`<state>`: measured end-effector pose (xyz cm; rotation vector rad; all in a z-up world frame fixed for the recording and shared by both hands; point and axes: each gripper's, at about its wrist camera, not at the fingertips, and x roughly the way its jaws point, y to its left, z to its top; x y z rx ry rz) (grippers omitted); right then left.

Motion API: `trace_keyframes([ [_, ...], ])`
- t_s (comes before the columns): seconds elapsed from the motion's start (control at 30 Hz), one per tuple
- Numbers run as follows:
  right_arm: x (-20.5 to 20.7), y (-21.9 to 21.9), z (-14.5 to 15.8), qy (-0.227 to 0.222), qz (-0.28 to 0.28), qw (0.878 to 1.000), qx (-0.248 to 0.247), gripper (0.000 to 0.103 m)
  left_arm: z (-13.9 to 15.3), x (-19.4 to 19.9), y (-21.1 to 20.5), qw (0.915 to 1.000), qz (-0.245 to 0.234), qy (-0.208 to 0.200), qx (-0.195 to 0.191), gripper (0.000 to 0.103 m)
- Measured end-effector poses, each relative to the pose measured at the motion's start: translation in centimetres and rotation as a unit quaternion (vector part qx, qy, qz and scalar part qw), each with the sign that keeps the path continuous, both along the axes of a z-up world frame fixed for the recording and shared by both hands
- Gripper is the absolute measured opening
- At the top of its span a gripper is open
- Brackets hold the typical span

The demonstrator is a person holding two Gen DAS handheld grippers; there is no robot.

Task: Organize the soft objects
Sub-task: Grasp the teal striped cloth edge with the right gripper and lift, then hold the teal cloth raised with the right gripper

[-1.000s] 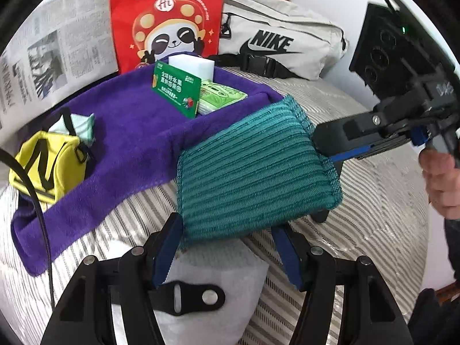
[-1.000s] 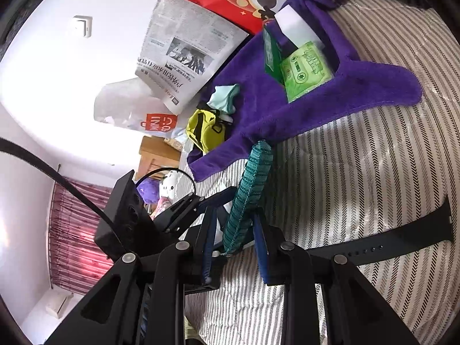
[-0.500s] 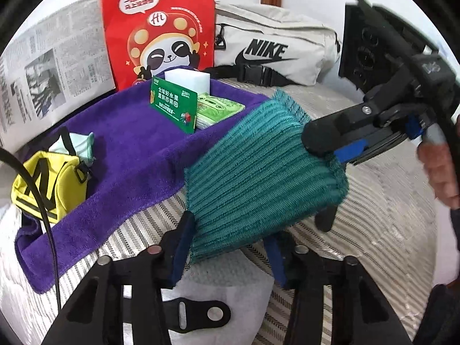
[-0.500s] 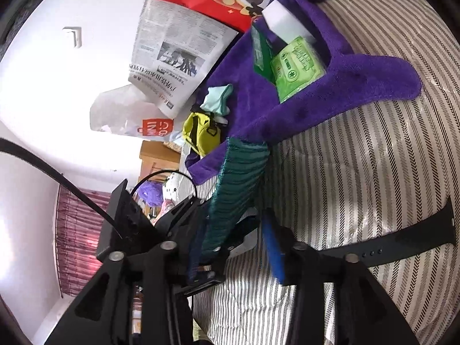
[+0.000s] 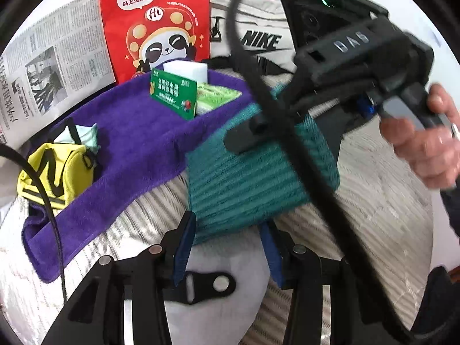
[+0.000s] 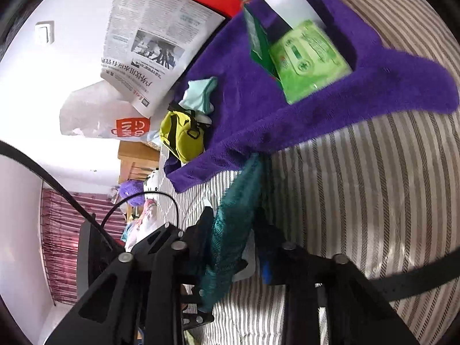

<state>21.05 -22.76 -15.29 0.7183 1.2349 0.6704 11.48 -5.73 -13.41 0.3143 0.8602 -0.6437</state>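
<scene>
A folded teal ribbed cloth point(image 5: 253, 178) hangs above the striped bed cover, its near edge between the fingers of my left gripper point(image 5: 228, 230), which is shut on it. My right gripper point(image 6: 233, 230) stands open around the cloth's far side; in the right wrist view the cloth point(image 6: 230, 230) hangs edge-on between its spread fingers. In the left wrist view the right gripper's body point(image 5: 345, 66) sits over the cloth's top right. A purple towel point(image 5: 123, 149) lies behind.
On the purple towel point(image 6: 316, 92) lie a green wet-wipe pack point(image 6: 307, 63), a green card box point(image 5: 172, 93) and a white block point(image 5: 185, 70). A yellow pouch point(image 5: 54, 172), red panda bag point(image 5: 155, 20), newspaper point(image 5: 43, 66), Nike bag point(image 5: 258, 40) and black strap point(image 6: 417, 279) surround it.
My right gripper opened from its grip on the teal cloth and swung over its top. The cloth sagged lower and folded. My left gripper kept hold.
</scene>
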Motion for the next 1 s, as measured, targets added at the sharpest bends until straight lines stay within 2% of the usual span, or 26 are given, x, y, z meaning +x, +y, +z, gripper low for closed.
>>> trace_keyframes([
  [0.13,-0.2,-0.3,0.3,0.002,-0.004,1.000,0.014,0.020,-0.4,-0.6,0.5,0.9993,0.006,-0.006,0.036,0.045],
  [0.33,-1.6,-1.7,2.6,-0.041,-0.017,0.999,-0.007,0.019,-0.5,-1.1,2.0,0.9995,0.017,0.007,0.025,0.047],
  [0.5,-3.6,-3.6,5.3,-0.100,-0.044,0.993,-0.049,0.019,-0.1,-2.1,3.0,0.9994,0.031,0.011,0.014,0.048],
  [0.67,-5.7,-4.9,6.9,-0.156,-0.069,0.975,-0.141,0.019,1.2,-2.6,3.0,0.9987,0.051,0.004,0.007,0.048],
  [0.77,-6.6,-5.5,6.8,-0.163,-0.079,0.969,-0.166,0.019,2.0,-3.3,3.0,0.9977,0.068,-0.001,0.008,0.050],
  [0.8,-6.9,-5.5,6.7,-0.166,-0.080,0.967,-0.177,0.019,2.2,-3.4,3.0,0.9972,0.074,-0.005,0.009,0.054],
  [0.93,-8.0,-4.3,6.7,-0.188,-0.079,0.947,-0.247,0.019,2.5,-3.7,3.2,0.9940,0.107,-0.002,0.022,0.055],
  [1.0,-8.5,-3.2,6.7,-0.197,-0.072,0.941,-0.264,0.019,2.7,-3.8,3.7,0.9928,0.119,0.005,0.012,0.055],
])
